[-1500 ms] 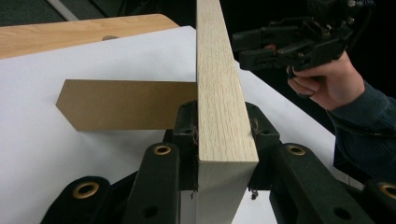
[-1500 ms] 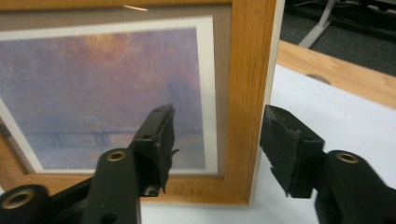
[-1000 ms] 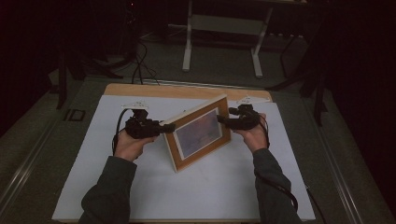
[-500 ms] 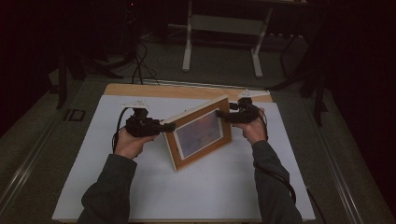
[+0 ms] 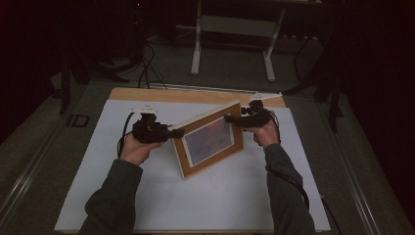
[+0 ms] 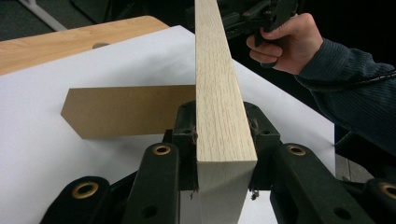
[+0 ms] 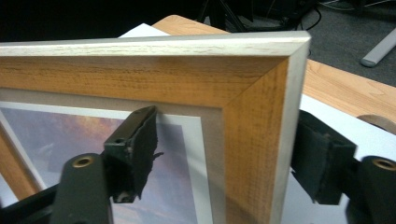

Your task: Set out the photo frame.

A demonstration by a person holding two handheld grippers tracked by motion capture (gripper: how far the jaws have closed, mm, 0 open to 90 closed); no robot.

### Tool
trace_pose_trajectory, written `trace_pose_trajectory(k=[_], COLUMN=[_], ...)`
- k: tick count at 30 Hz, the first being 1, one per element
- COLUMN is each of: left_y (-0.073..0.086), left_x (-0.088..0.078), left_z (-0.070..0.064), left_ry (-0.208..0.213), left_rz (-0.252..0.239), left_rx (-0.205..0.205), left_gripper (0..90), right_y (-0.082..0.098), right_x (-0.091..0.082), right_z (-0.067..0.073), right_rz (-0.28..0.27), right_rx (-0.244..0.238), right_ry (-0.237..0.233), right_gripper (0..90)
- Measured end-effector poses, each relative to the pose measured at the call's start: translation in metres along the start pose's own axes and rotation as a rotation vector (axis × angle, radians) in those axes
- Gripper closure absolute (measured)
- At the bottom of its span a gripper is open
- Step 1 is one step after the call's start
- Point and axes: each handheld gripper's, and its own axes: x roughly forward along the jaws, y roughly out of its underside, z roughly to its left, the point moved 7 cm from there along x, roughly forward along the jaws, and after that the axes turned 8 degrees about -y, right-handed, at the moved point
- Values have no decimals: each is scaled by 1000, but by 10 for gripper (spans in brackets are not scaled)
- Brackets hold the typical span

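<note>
Right now I hold a wooden picture frame with a pale edge and a print behind its grey mat (image 5: 209, 141) between both hands, standing tilted on the white sheet covering the bench (image 5: 161, 196). My left gripper (image 5: 172, 133) has its jaws part closed and clamped across the thickness of the frame's near upper corner; in the left gripper view the pads (image 6: 186, 135) sit tight on both faces of the pale wood. My right gripper (image 5: 231, 118) straddles the far upper corner, but in the right gripper view its front pad (image 7: 138, 144) stands a little off the glass and the rear pad looks apart from the back, so I judge that side open, not gripping.

That is the risk: the frame hangs on one corner pinch and its bottom edge. If I swing or lift it, it could pivot about the left jaws and skid on the smooth sheet. The brown cardboard easel stand (image 6: 126, 111) lies splayed behind, flat on the sheet, so it props nothing. Closing the right jaws carelessly could also scuff the glass.
</note>
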Motion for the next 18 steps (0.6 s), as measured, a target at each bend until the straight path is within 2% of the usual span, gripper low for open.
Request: trace_pose_trajectory(k=[14,18], left_y=[-2,-3], left_x=[4,5], left_z=[4,5], left_ry=[3,4], left_rz=[-20,-22], left_rx=[-17,-18], left_gripper=[716,716], right_y=[5,6], right_x=[-11,-12], right_z=[-2,-1], right_rz=[-2,-15], right_rx=[15,17], right_ry=[11,27], right_gripper=[388,390])
